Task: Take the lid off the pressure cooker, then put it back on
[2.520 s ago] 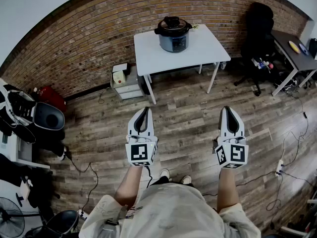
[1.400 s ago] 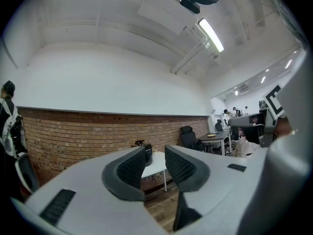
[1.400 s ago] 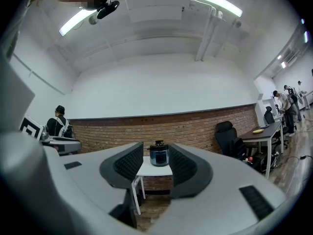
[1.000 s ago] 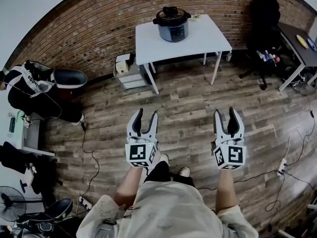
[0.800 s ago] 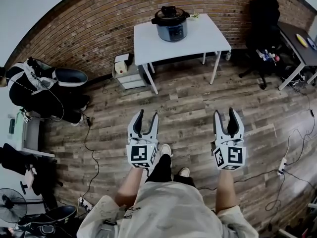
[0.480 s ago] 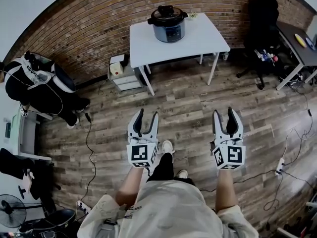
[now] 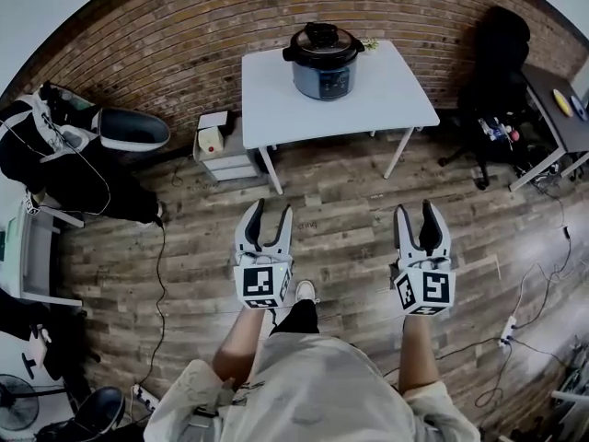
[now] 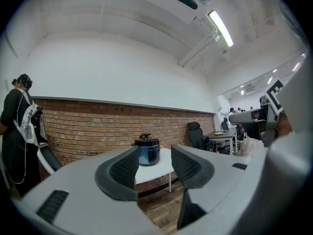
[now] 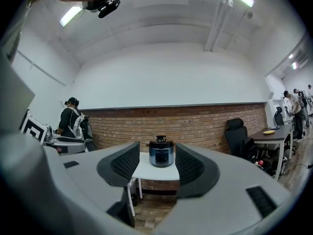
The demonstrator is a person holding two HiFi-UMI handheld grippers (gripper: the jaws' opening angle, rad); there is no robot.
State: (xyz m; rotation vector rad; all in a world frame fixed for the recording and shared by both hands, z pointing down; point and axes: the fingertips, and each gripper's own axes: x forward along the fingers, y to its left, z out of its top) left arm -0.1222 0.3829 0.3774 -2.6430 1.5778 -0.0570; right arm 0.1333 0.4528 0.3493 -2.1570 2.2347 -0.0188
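The pressure cooker (image 7: 324, 61), dark blue-grey with a black lid (image 7: 322, 40) on it, stands at the back of a white table (image 7: 285, 104) against the brick wall. My left gripper (image 7: 269, 212) and right gripper (image 7: 416, 212) hover over the wooden floor, well short of the table, both open and holding nothing. In the left gripper view the cooker (image 8: 148, 152) shows far off between the jaws of the left gripper (image 8: 154, 166). The right gripper view frames the cooker (image 9: 161, 156) the same way, beyond the right gripper (image 9: 154, 166).
A person in black (image 7: 55, 155) stands at the left beside a chair. A small drawer unit (image 7: 221, 150) sits left of the table. A black office chair (image 7: 502, 63) and a desk (image 7: 563, 109) are at the right. Cables (image 7: 161, 265) trail over the floor.
Both grippers' jaws were together in the earliest frame and stand apart since. I have walked forward with both grippers; the table and cooker look nearer. The person at left has shifted.
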